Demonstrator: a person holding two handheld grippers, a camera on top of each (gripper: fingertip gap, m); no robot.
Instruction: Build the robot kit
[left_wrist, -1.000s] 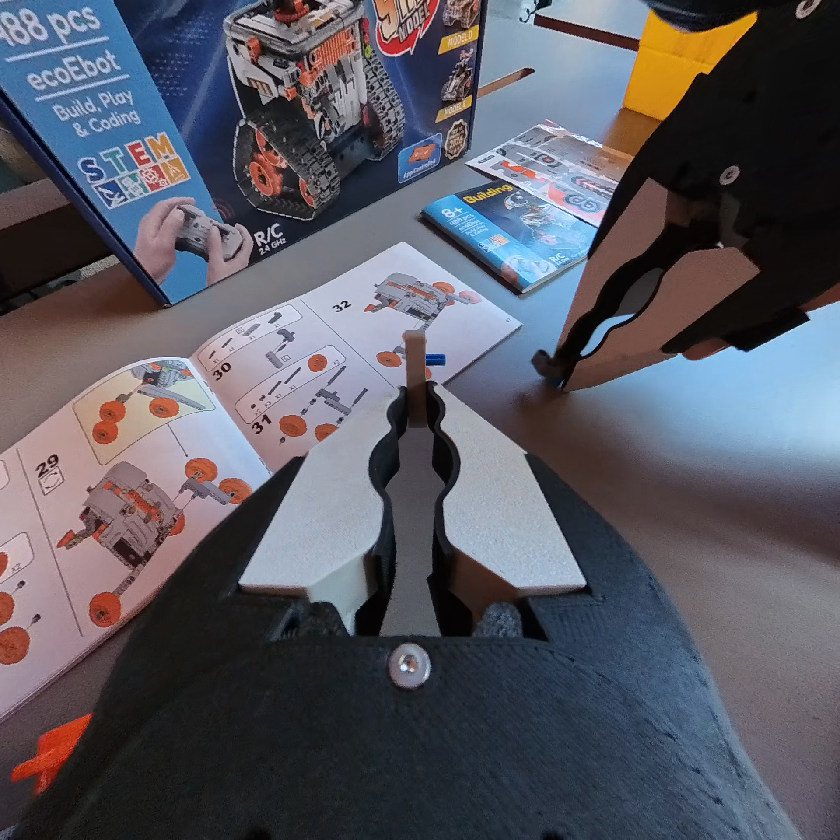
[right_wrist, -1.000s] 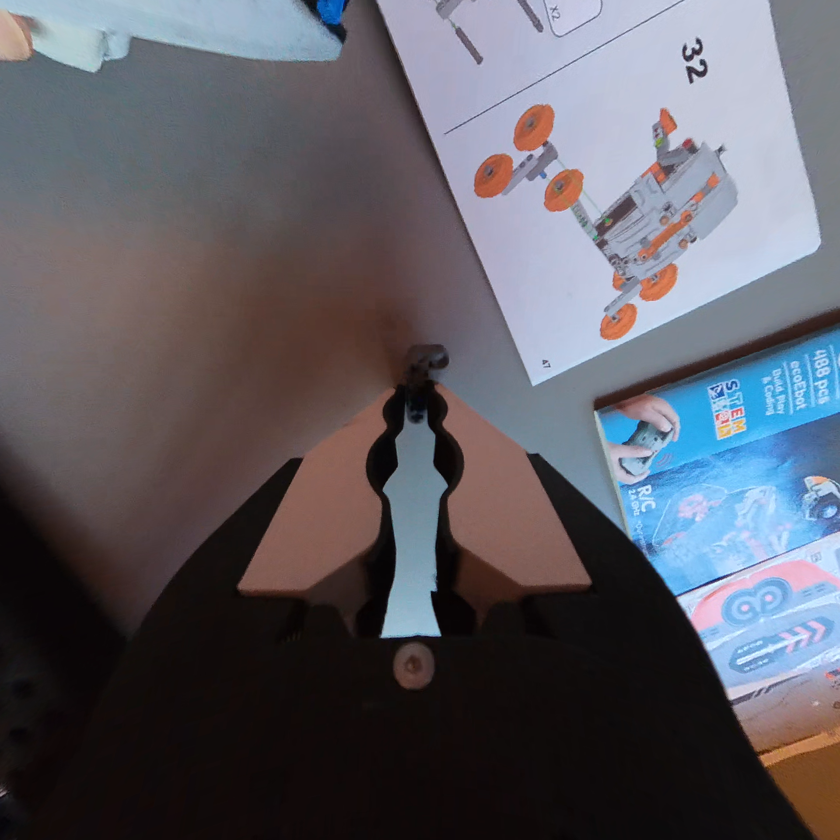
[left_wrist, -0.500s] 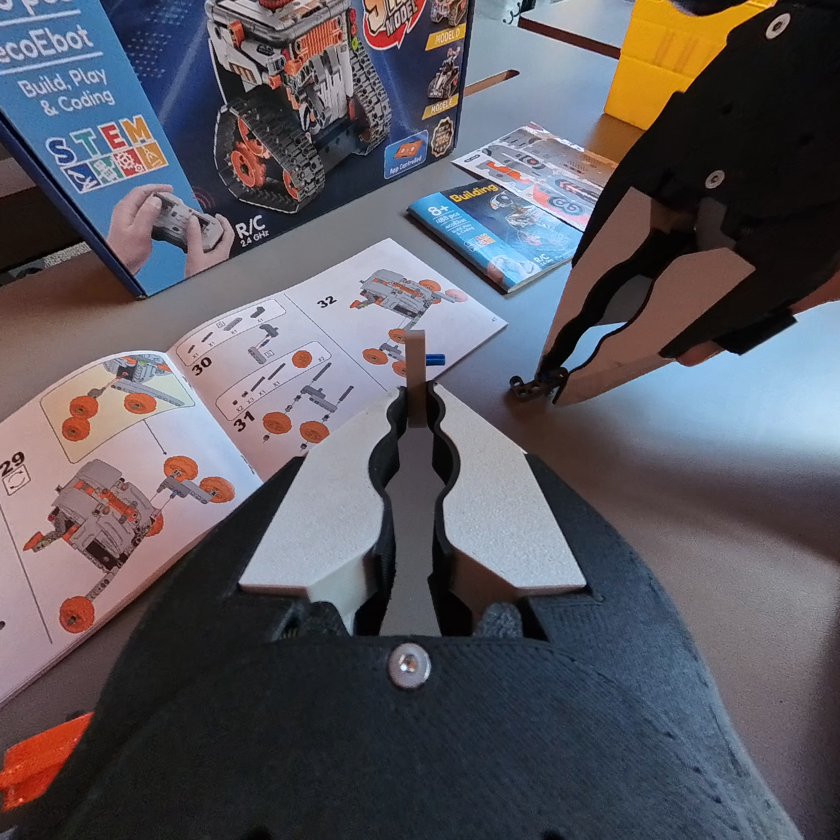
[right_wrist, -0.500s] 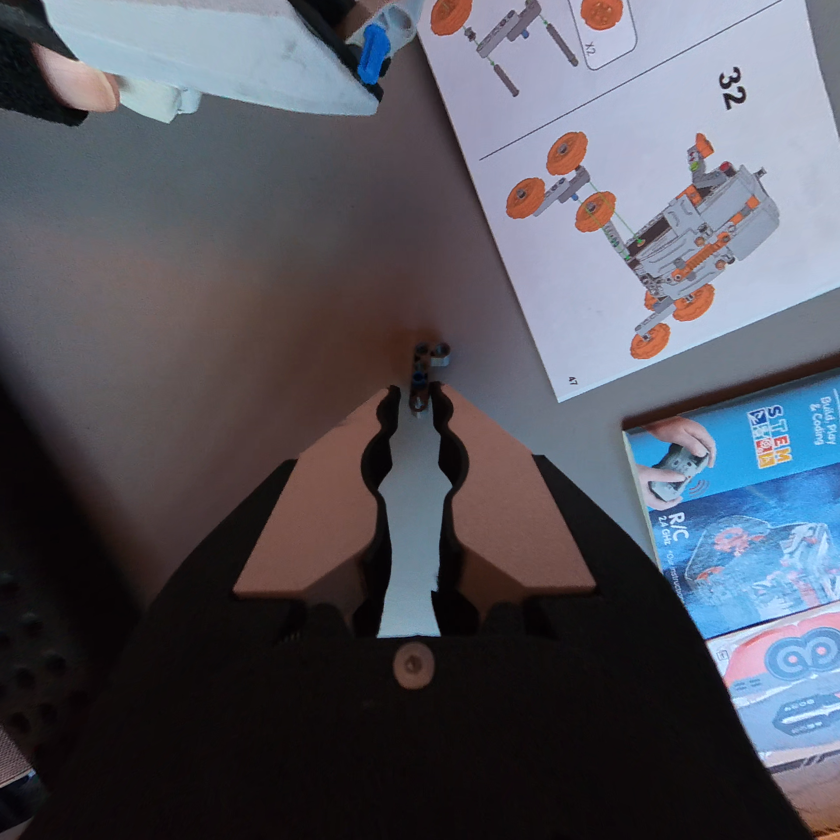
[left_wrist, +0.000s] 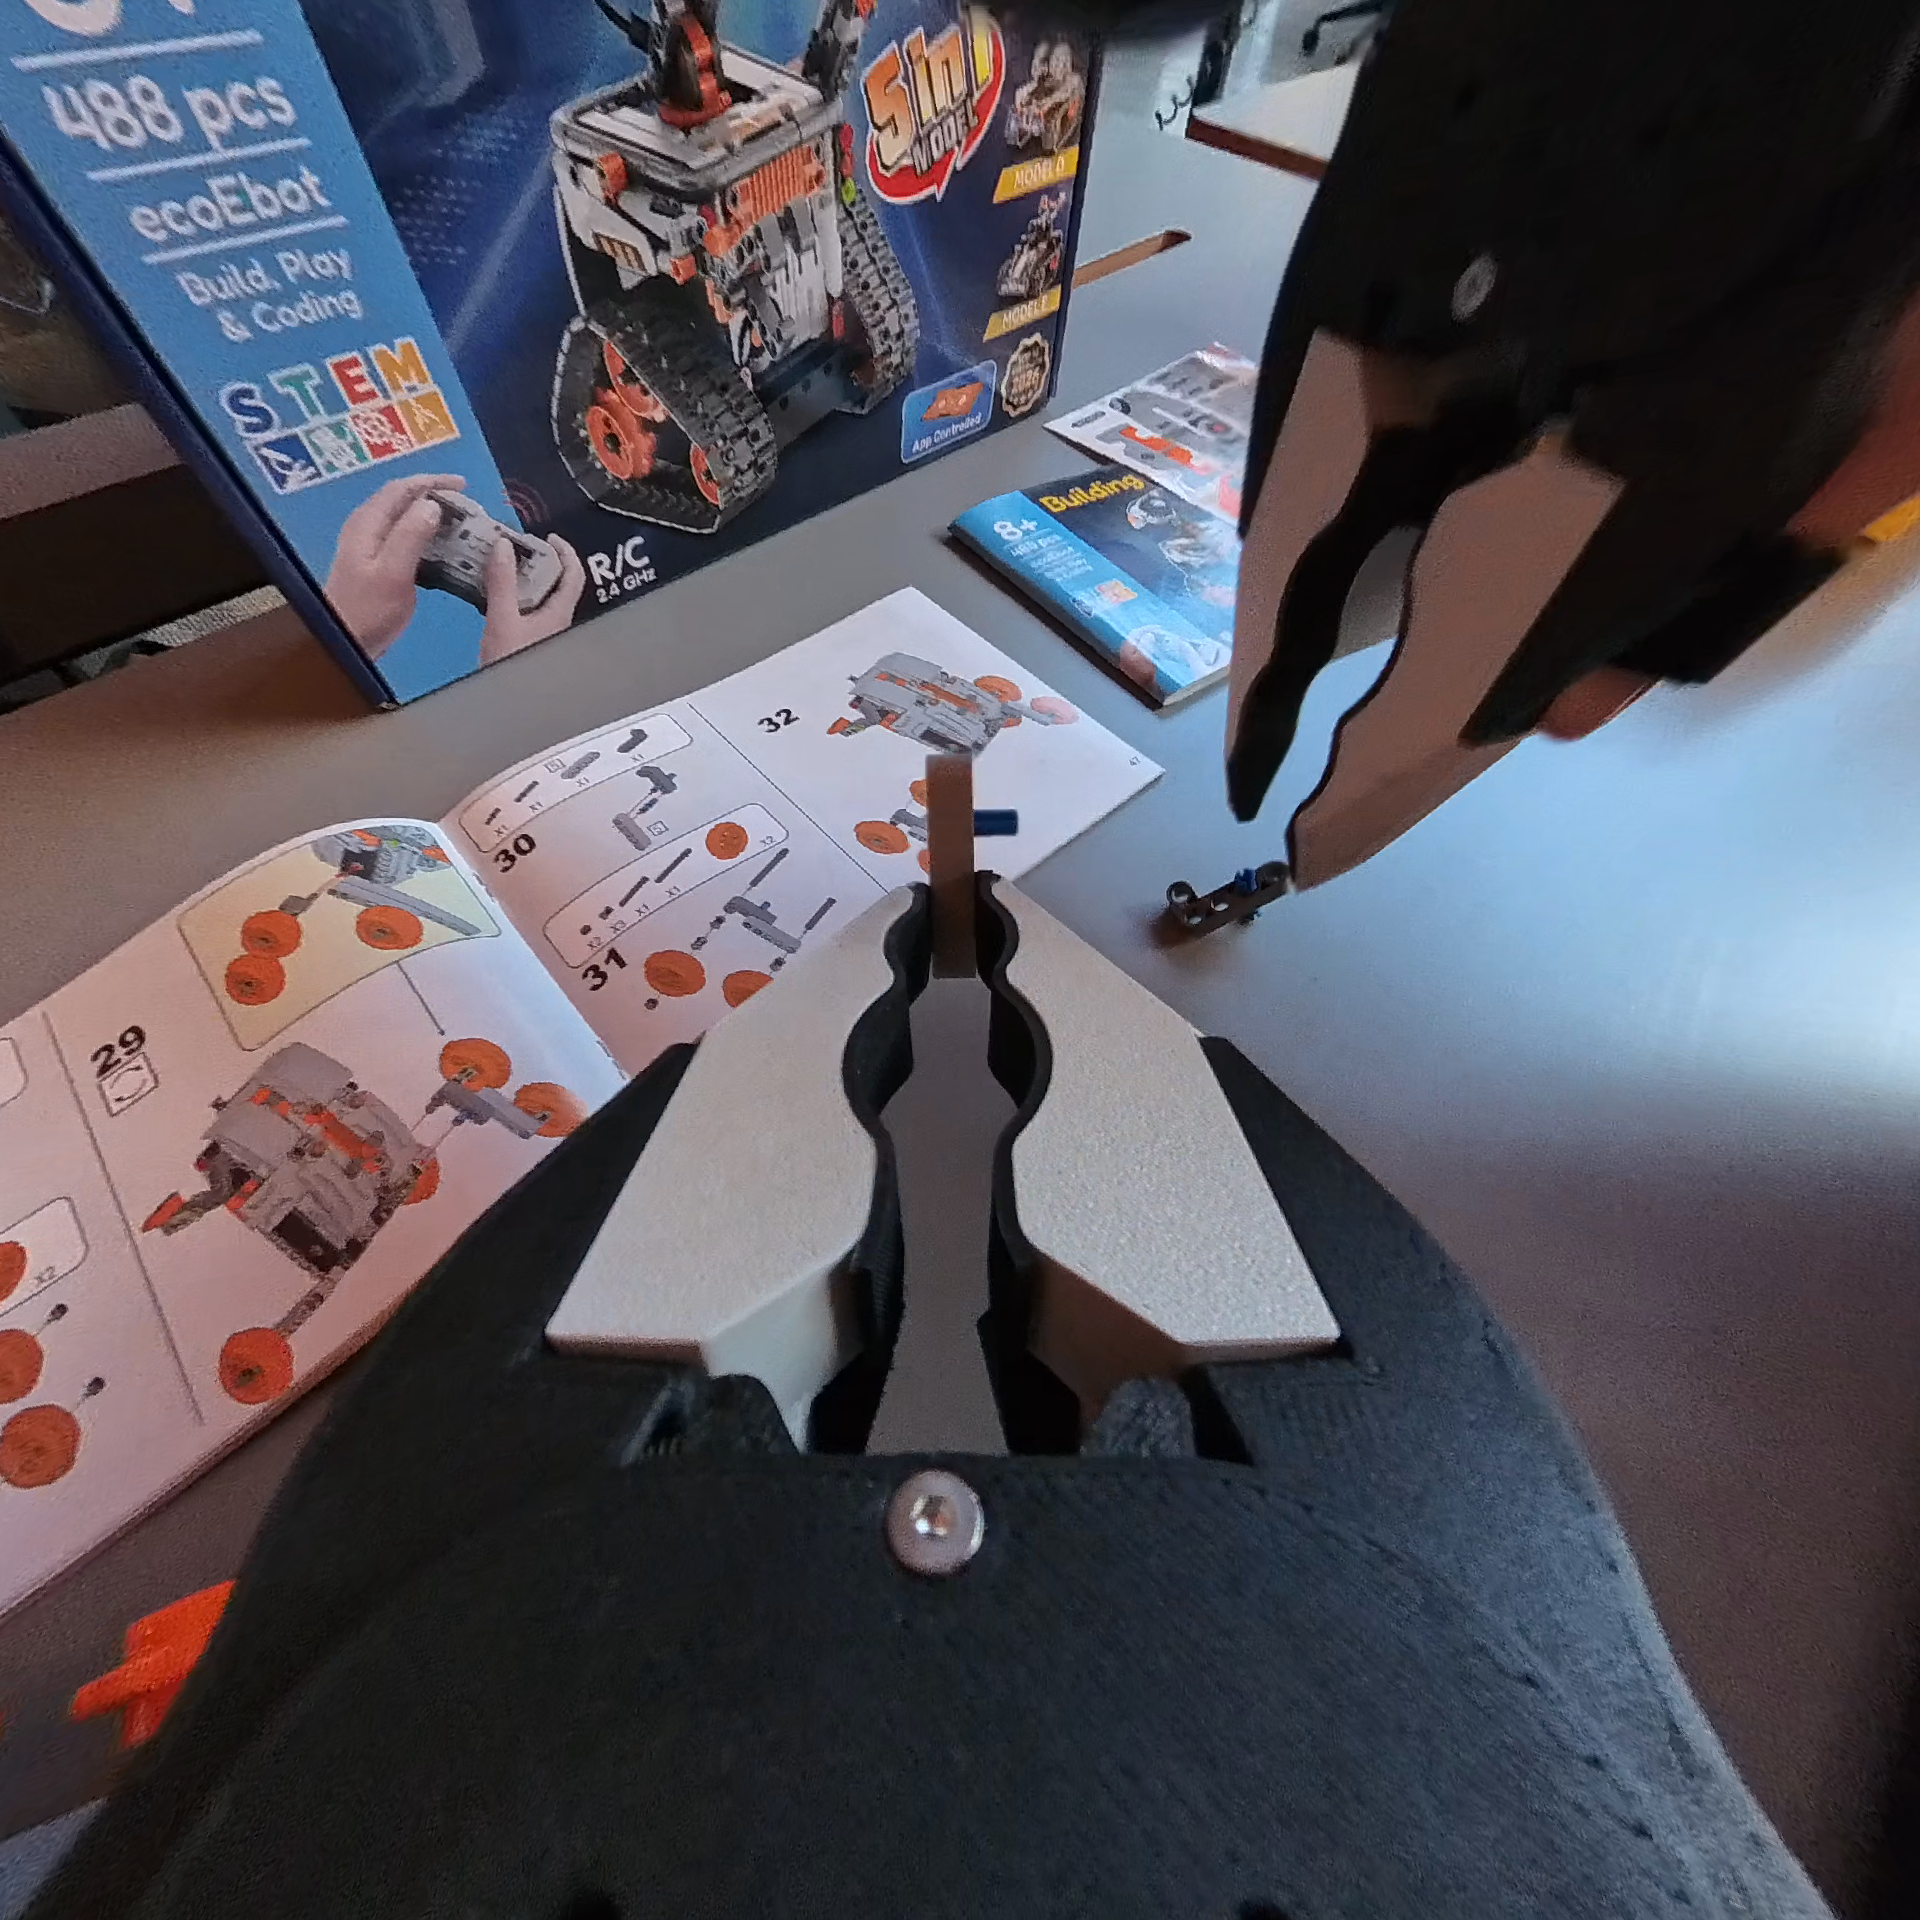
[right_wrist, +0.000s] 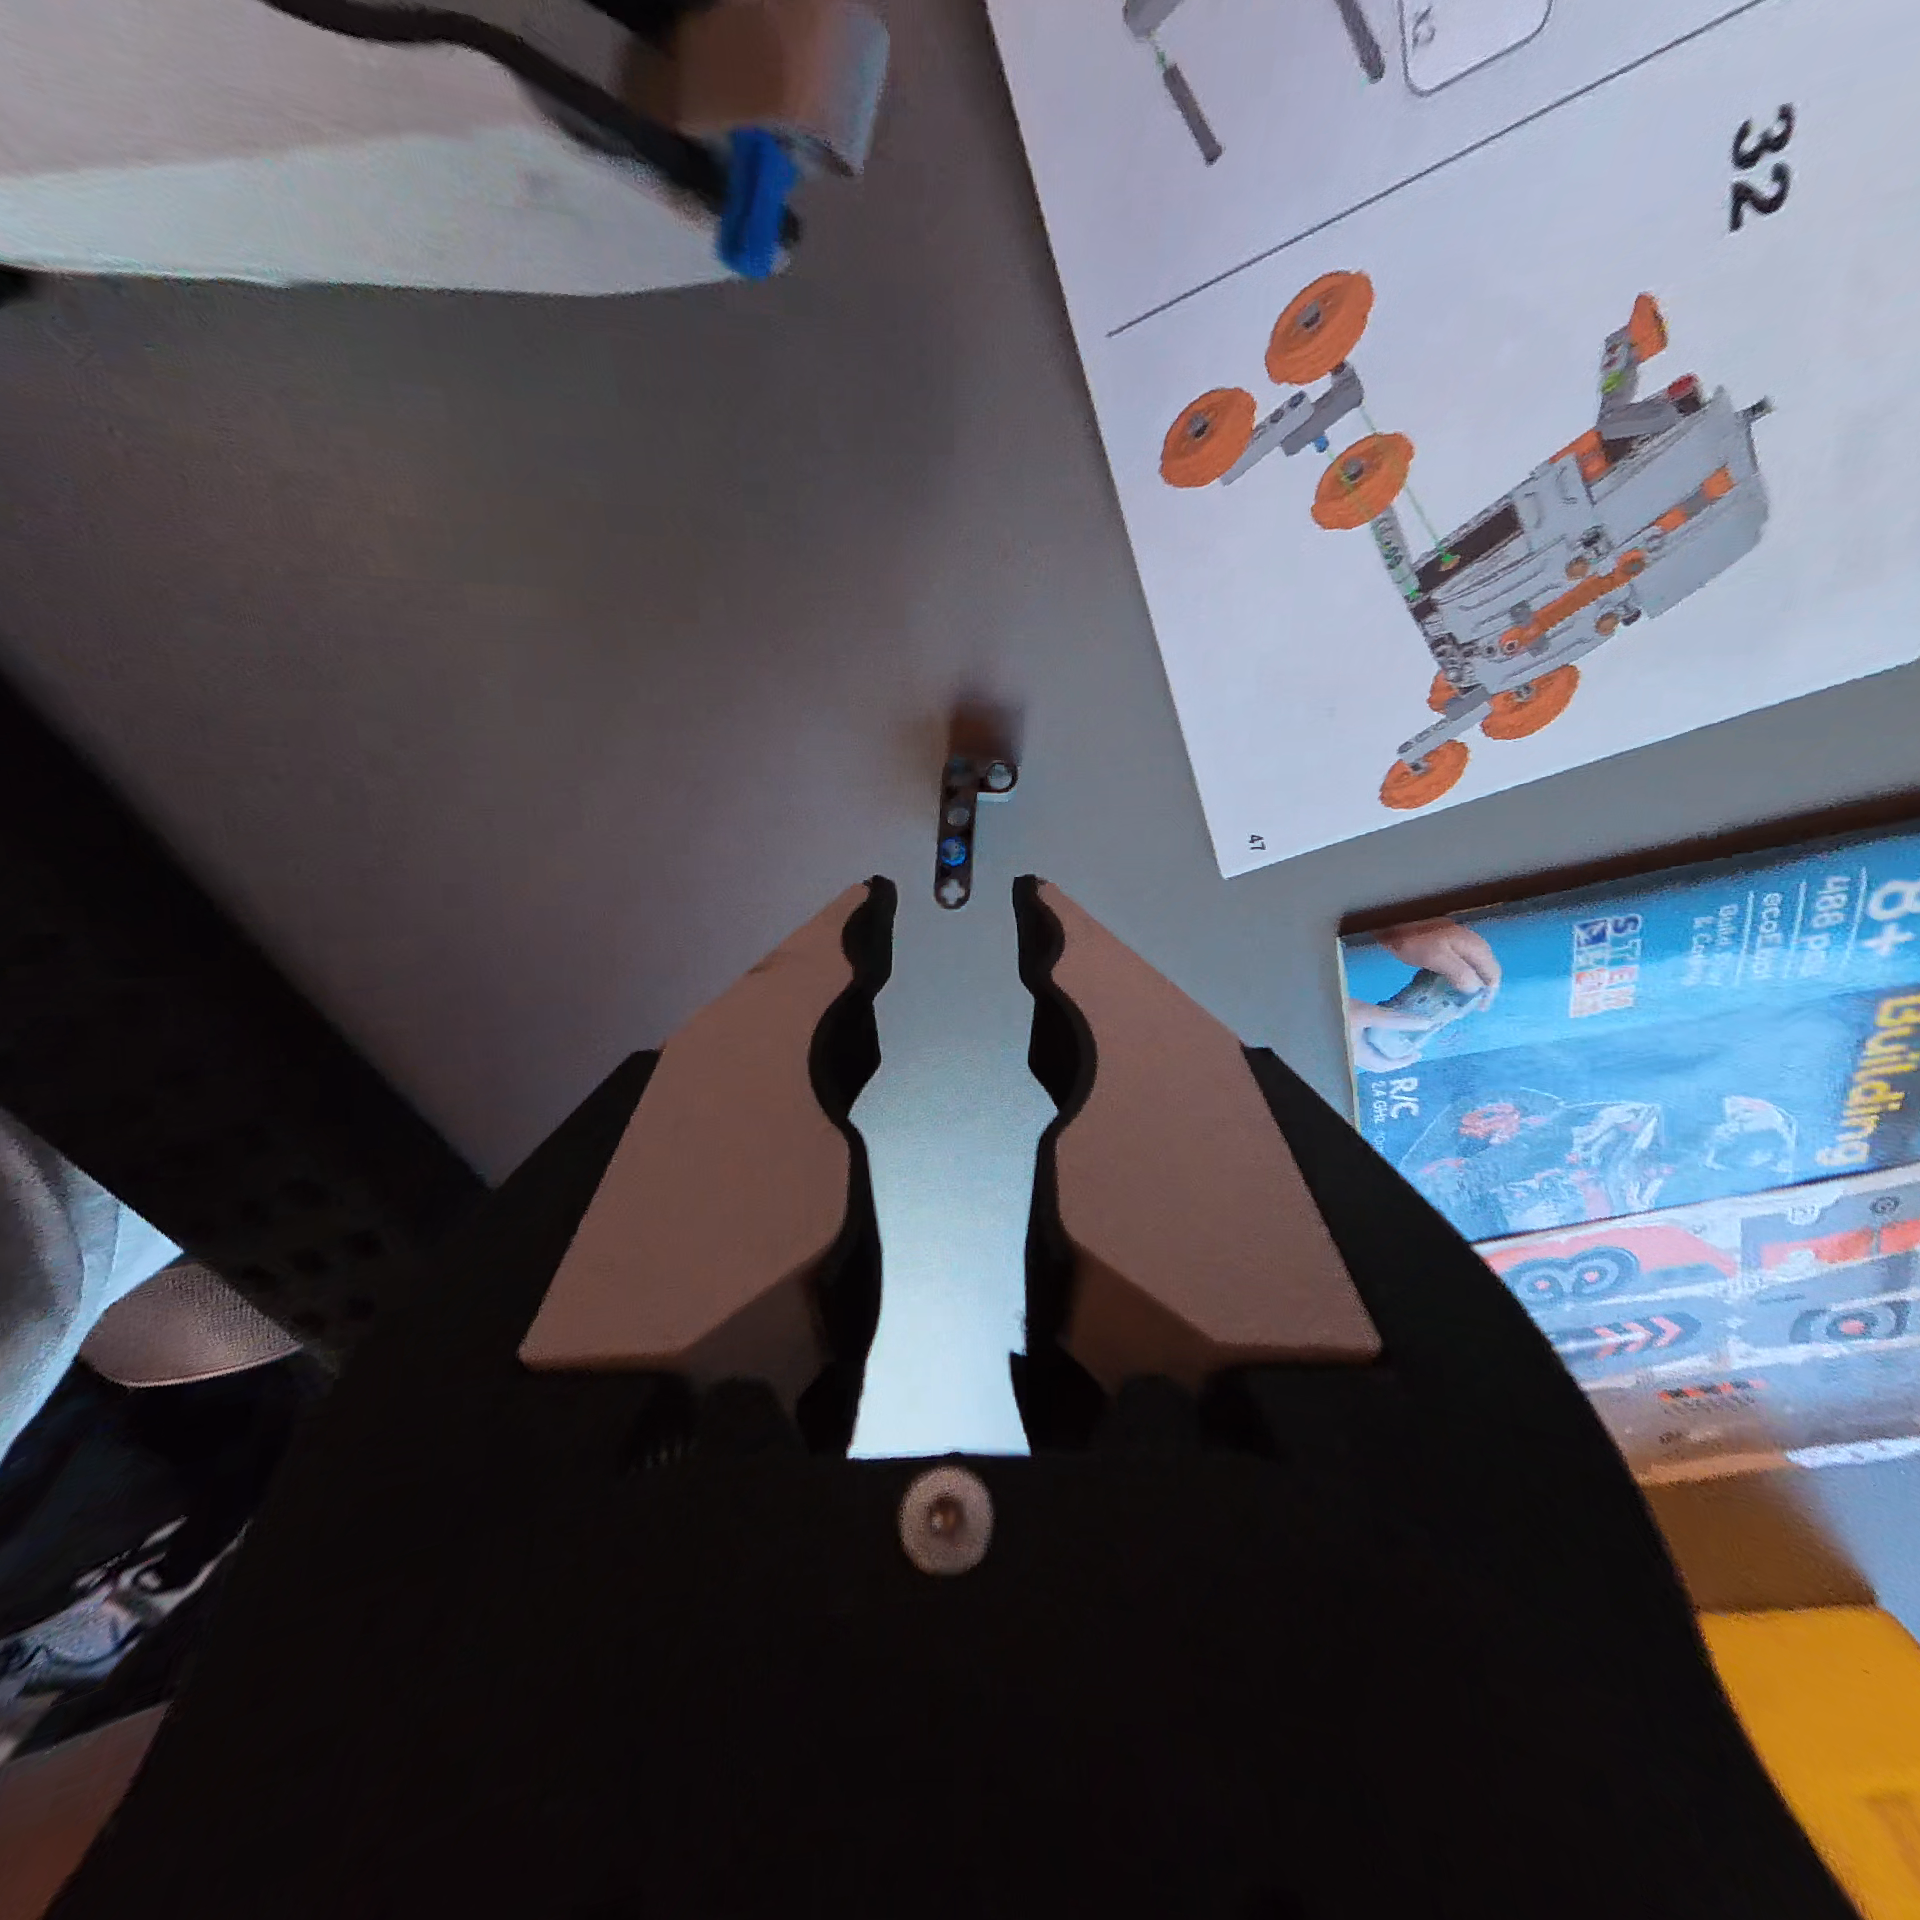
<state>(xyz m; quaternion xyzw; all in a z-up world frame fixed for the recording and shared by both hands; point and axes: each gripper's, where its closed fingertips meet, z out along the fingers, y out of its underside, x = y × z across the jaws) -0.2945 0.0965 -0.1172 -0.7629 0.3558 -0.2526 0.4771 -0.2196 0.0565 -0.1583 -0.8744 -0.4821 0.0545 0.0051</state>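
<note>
My left gripper (left_wrist: 951, 894) is shut on a grey beam (left_wrist: 950, 847) with a blue pin (left_wrist: 995, 822) through it, held upright above the open instruction booklet (left_wrist: 436, 935). The beam and pin also show in the right wrist view (right_wrist: 790, 114) at the top left. My right gripper (right_wrist: 951, 888) is open, just above a small dark L-shaped beam (right_wrist: 961, 826) with a blue pin that lies on the grey table (right_wrist: 520, 582). In the left wrist view the right gripper (left_wrist: 1273, 831) hovers over that dark beam (left_wrist: 1216, 902).
A large blue toy box (left_wrist: 520, 291) stands at the back. A small blue booklet (left_wrist: 1117, 582) and a sticker sheet (left_wrist: 1174, 426) lie to the right of the open booklet. An orange piece (left_wrist: 145, 1652) lies at the left near edge. A yellow box (right_wrist: 1808, 1766) shows in the right wrist view. The left gripper's tips are roughly 10 centimeters from the right gripper's. The orange piece (left_wrist: 145, 1652) is closer to my left gripper, around 15 centimeters from its tips; the right tips are 25 centimeters off.
My right gripper has opened, let go of the dark beam and lifted off it. The beam now lies loose on the table. My left gripper still holds the grey beam.
</note>
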